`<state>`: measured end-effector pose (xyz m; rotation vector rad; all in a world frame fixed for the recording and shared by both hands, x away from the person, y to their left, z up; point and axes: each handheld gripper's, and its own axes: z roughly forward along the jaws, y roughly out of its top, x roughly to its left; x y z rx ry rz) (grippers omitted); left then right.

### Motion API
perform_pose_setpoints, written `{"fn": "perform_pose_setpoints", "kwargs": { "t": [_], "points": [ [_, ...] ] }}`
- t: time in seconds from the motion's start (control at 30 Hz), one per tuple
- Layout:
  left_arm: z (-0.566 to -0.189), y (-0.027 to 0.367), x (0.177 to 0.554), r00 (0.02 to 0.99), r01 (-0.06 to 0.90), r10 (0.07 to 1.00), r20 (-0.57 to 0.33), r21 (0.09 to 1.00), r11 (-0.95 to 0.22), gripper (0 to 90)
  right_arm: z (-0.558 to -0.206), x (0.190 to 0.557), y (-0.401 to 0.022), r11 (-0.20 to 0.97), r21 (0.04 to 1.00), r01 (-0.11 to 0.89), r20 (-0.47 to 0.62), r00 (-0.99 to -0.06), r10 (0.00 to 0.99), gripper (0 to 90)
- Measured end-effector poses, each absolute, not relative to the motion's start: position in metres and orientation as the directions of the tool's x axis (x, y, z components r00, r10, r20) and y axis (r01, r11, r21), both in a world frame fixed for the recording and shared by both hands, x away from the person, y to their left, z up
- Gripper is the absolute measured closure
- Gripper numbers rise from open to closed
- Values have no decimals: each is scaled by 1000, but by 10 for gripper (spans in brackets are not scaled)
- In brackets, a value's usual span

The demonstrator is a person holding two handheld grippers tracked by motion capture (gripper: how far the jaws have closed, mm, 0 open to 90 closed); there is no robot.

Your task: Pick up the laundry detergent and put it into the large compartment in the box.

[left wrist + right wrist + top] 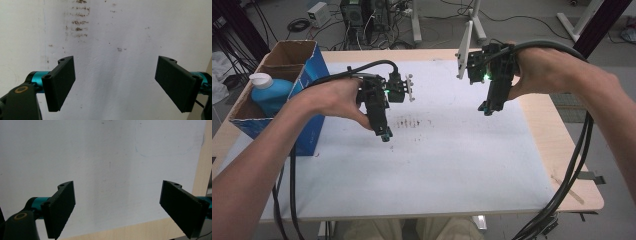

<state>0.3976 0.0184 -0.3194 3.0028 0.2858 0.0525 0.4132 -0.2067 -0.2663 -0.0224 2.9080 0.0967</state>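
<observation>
Both grippers hung above the counter [522, 165], which carried a white sheet [452, 155]. The left gripper [385, 136] hovered over a patch of dark smudges [411, 122] near the sheet's middle; in the left gripper view its jaws stood spread wide, with nothing between them but the stained sheet [115, 50]. The right gripper [484, 110] was held higher, toward the far right of the sheet. In the right gripper view its jaws were likewise spread and empty, looking down on the sheet's edge and the bare wood strip [202, 165] beside it.

The nearest object to either gripper was a blue bottle [271, 95] with a white cap [260, 80]. It lay tilted inside an open blue cardboard box [309, 75] at the left edge of the counter, near the left hand [334, 97] but apart from it.

Judgement: the bottle appeared to be rigid plastic with a smooth, possibly slippery wall; how full it was could not be told, so its weight remained uncertain. The body looked broad against the jaw spread. The narrower neck below the cap was assessed as the safer place to take hold. The box walls would crowd a sideways approach.
</observation>
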Motion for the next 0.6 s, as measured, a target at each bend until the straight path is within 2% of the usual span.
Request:
{"fn": "perform_pose_setpoints", "kwargs": {
  "t": [0.6],
  "points": [
    [-318, 19, 398, 981, 189, 193, 17, 125, -974, 166, -268, 412, -205, 998, 66, -24, -228, -974, -8, 123]
  ]
}}
